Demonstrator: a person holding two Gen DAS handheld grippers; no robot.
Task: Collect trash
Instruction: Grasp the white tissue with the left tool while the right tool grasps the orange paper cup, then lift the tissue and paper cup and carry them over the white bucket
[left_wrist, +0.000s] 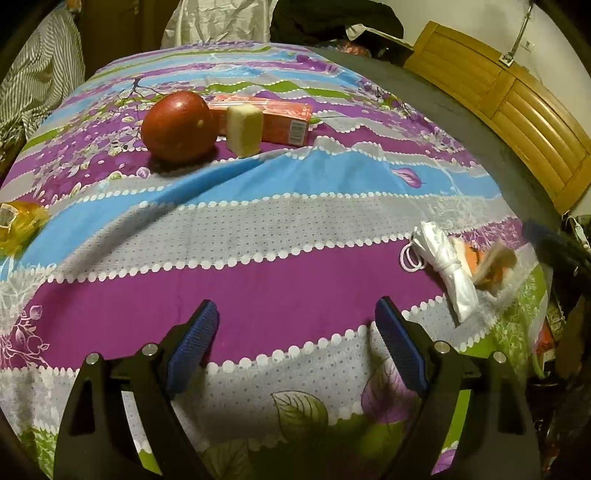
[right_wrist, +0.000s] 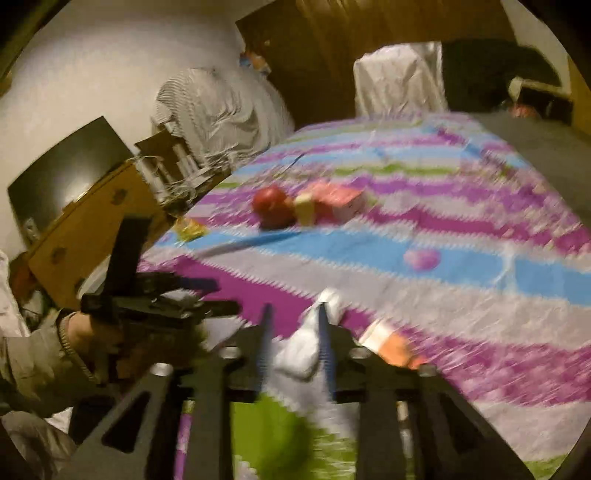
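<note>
**White wrapper in the right claw**

The right claw (right_wrist: 293, 334) pinches the white crumpled wrapper (right_wrist: 301, 354) mid-body above the bed (right_wrist: 461, 302); light, soft, likely slippery, so grip its bunched middle. The left claw (left_wrist: 297, 325) gapes wide, empty

Dim warm indoor light, yellowish cast, source not visible. Left wrist view mostly sharp; soft shadows under the red fruit (left_wrist: 179, 125) and along folds of the bedsheet (left_wrist: 258, 221); right edge smeared with motion blur. Right wrist view heavily motion-blurred throughout, sheet pattern streaked. Glare patch on dark screen (right_wrist: 70, 166). Strong fisheye bending, black vignette corners in both.
</note>
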